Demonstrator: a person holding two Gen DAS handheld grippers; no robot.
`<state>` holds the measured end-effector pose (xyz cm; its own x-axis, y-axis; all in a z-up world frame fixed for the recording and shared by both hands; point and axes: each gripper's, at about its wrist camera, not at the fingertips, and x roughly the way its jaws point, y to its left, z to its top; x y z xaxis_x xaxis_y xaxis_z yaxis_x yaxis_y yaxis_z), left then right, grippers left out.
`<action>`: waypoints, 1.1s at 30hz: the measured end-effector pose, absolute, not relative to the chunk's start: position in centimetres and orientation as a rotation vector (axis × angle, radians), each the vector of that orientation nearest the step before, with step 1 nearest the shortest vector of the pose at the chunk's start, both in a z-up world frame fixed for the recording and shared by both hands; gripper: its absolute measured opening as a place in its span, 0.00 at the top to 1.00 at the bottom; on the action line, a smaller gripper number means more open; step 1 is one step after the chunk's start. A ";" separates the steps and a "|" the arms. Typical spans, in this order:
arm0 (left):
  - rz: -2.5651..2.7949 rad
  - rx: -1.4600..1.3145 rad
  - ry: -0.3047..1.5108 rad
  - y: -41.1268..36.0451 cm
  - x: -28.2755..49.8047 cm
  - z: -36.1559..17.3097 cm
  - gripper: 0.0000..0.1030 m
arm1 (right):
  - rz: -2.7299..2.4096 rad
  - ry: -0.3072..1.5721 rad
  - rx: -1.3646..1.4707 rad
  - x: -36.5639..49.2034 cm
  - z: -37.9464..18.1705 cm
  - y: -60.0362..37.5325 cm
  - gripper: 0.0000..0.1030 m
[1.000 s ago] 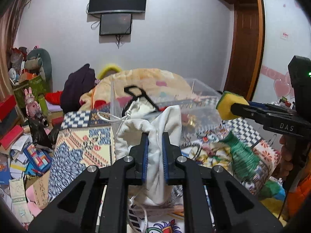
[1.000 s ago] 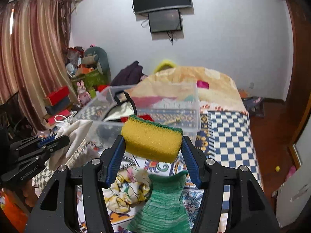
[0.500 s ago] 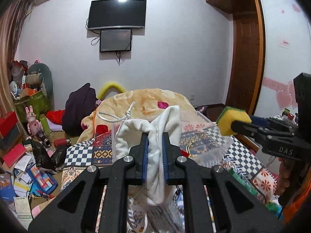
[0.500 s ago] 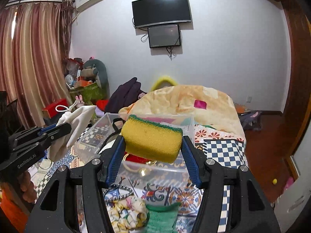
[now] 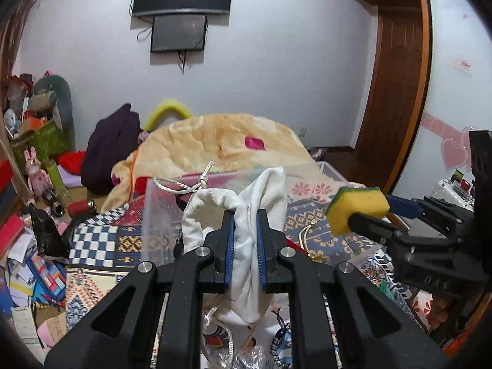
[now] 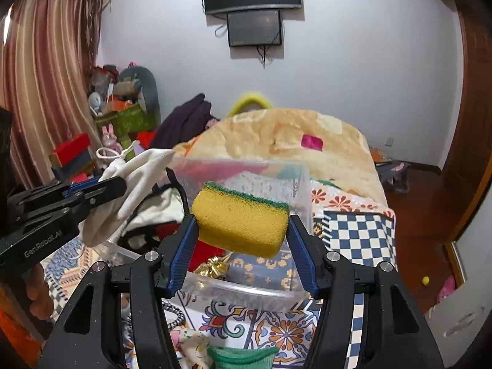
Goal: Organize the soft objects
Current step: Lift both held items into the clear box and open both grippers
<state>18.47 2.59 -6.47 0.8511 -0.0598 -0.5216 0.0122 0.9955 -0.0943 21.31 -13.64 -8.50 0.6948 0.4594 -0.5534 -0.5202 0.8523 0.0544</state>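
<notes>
My left gripper is shut on a white drawstring bag, held in the air over the near left corner of a clear plastic bin. My right gripper is shut on a yellow sponge with a green scrub side, held above the bin's near wall. The right gripper with the sponge shows at the right of the left wrist view. The left gripper with the bag shows at the left of the right wrist view. The bin holds white, red and gold items.
The bin sits on a patterned bedspread. A green knit item and a yellow-patterned cloth lie on the bed in front of the bin. An orange blanket is heaped behind. Clutter fills the floor at left.
Both grippers have moved forward and lifted over the bin with the bag and sponge still held. The green knit item and patterned cloth have dropped to the bottom of the right wrist view.
</notes>
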 end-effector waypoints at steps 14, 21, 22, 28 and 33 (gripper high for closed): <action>-0.052 -0.104 0.652 1.8 20.8 -8.7 0.68 | 0.552 0.647 -0.160 21.5 -9.6 -12.9 0.43; -0.049 -0.136 0.660 2.4 20.1 -8.7 0.34 | 0.562 0.636 -0.161 21.0 -9.3 -12.8 0.33; -0.050 -0.138 0.658 2.5 19.9 -8.7 0.34 | 0.564 0.635 -0.161 21.0 -9.2 -12.8 0.33; -0.051 -0.113 0.613 2.3 17.9 -7.1 0.34 | 0.571 0.607 -0.154 20.0 -8.3 -13.2 0.30; -0.053 -0.108 0.558 2.5 15.7 -5.3 0.31 | 0.569 0.554 -0.137 18.4 -6.8 -14.3 0.24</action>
<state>15.72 2.55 -5.33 0.8473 -0.0793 -0.5252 0.0205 0.9929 -0.1170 18.45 -14.30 -6.76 0.7015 0.4737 -0.5325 -0.5453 0.8378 0.0270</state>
